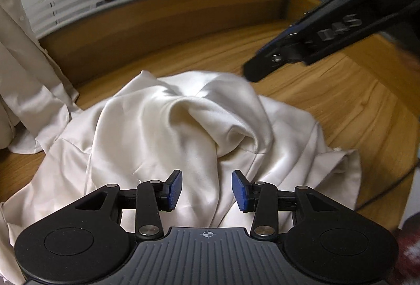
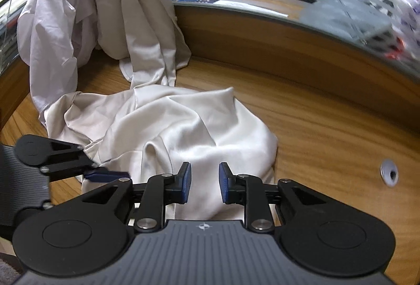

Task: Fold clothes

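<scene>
Beneath each gaping hand-held gripper [image 1: 206, 190] [image 2: 204, 186] lies the crumpled cream shirt [image 1: 183, 132].

my left camera sat just behind my left gripper [image 1: 206, 190] and looked down, close over the cream shirt [image 1: 183, 127] on the wooden desk [image 1: 341, 106]. my right camera looked from the other side, past my right gripper [image 2: 205, 183]. both saw the same shirt, the desk, and each other's gripper.
</scene>
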Motion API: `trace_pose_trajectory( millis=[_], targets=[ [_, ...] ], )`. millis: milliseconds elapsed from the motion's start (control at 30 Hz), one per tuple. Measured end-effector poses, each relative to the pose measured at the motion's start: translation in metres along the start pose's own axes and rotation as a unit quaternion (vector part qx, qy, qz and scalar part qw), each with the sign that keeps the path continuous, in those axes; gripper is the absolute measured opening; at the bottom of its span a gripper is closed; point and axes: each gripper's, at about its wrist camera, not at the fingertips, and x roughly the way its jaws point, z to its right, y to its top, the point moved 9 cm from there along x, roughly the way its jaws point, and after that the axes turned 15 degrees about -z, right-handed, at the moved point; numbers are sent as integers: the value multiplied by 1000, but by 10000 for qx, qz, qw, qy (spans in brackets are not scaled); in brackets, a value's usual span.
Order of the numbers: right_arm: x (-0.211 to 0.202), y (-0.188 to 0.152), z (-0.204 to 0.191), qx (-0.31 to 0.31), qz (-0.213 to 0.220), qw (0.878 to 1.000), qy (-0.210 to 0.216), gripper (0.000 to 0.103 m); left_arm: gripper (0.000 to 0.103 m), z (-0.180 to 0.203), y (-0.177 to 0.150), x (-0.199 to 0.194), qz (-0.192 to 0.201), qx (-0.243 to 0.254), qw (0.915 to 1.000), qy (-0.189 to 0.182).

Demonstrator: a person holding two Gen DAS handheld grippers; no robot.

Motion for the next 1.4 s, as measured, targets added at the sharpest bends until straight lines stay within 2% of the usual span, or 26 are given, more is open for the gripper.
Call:
trace_pose_trajectory(
  millis=[133, 167, 200, 233, 500, 667, 767, 867, 933, 1100, 1333, 1400],
  targets=[
    [1, -14, 2, 91, -83, 9999, 28, 28, 42, -5, 2, 16, -77, -179, 9998, -36],
    [2, -17, 2, 110, -110, 9999, 54, 29, 28, -6, 2, 20, -95, -225, 9997, -49],
    [3, -20, 2, 128, -132, 9998, 77, 29, 4, -10, 4, 18, -60, -320, 9994, -87],
    [5, -23, 1, 144, -158, 9997, 97, 29, 3, -15, 6, 12, 1, -437, 9989, -137],
    [8, -16, -31, -152, -83, 9988, 453, 29, 3, -59, 21, -31, 489, -1372, 9879, -540],
    [24, 2, -67, -727, -25, 9954, 616, 29, 3, -75, 31, -46, 652, -1585, 9837, -538],
    [40, 15, -83, -791, -12, 9944, 701, 29, 3, -82, 36, -50, 717, -1683, 9817, -534],
    [61, 25, -85, -820, 19, 9955, 468, 29, 3, -89, 41, -54, 782, -1781, 9795, -529],
    [76, 30, -80, -913, -8, 9958, 68, 29, 3, -94, 45, -56, 825, -1846, 9779, -526],
    [103, 38, -49, -917, -223, 9936, -613, 30, 3, -105, 47, -45, 694, -1917, 9783, -377],
    [103, 48, -34, -935, -348, 9936, -538, 30, 6, -112, 42, -22, 404, -1907, 9803, -318],
    [100, 50, -35, -945, -363, 9940, -411, 32, 17, -114, 41, -19, 377, -1912, 9803, -313]
  ],
)
